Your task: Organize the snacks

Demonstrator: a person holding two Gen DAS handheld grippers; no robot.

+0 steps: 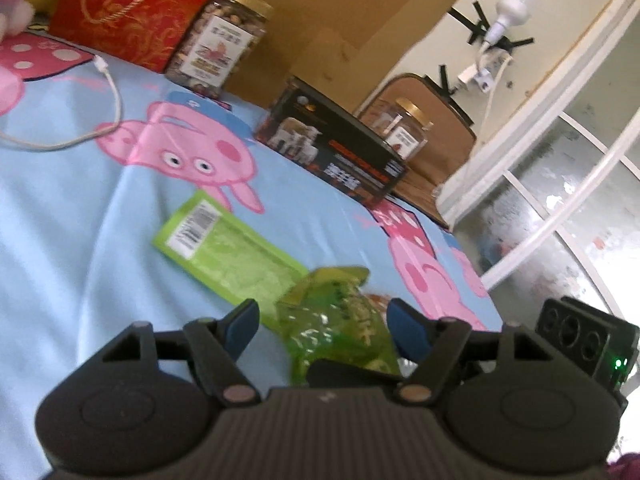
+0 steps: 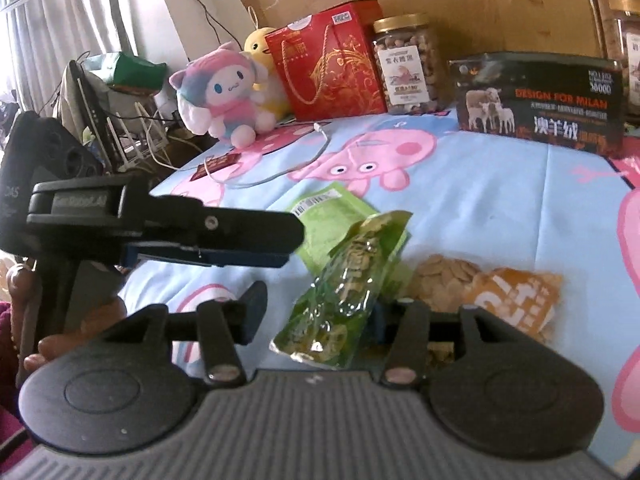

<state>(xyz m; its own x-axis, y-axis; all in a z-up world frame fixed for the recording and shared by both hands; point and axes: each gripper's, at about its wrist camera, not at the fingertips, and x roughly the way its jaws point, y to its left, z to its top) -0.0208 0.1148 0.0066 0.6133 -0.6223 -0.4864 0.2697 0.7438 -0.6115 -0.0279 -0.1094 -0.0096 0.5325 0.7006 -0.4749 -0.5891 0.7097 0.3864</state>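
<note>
A crinkled clear-green snack packet point(image 1: 340, 320) point(image 2: 352, 280) stands tilted on the blue cartoon bedsheet point(image 1: 80, 220). It sits between the fingers of my left gripper point(image 1: 324, 320), which is open, with a gap on the left side. My right gripper point(image 2: 318, 310) is open around the same packet, its left finger apart from it and its right finger right beside it. A flat green packet point(image 1: 224, 248) point(image 2: 332, 216) with a barcode lies just behind. An orange packet of pale chips point(image 2: 500, 296) lies to the right. In the right wrist view my left gripper point(image 2: 294, 240) reaches in from the left.
Along the back stand a red gift box point(image 2: 328, 64), a nut jar point(image 2: 408, 64) point(image 1: 220, 40), a black box point(image 2: 540, 100) point(image 1: 332, 140) and a second jar point(image 1: 404, 128). Plush toys point(image 2: 224, 92) sit back left. A white cable point(image 1: 112, 96) lies on the sheet. A person's hand point(image 2: 60, 344) holds the left gripper.
</note>
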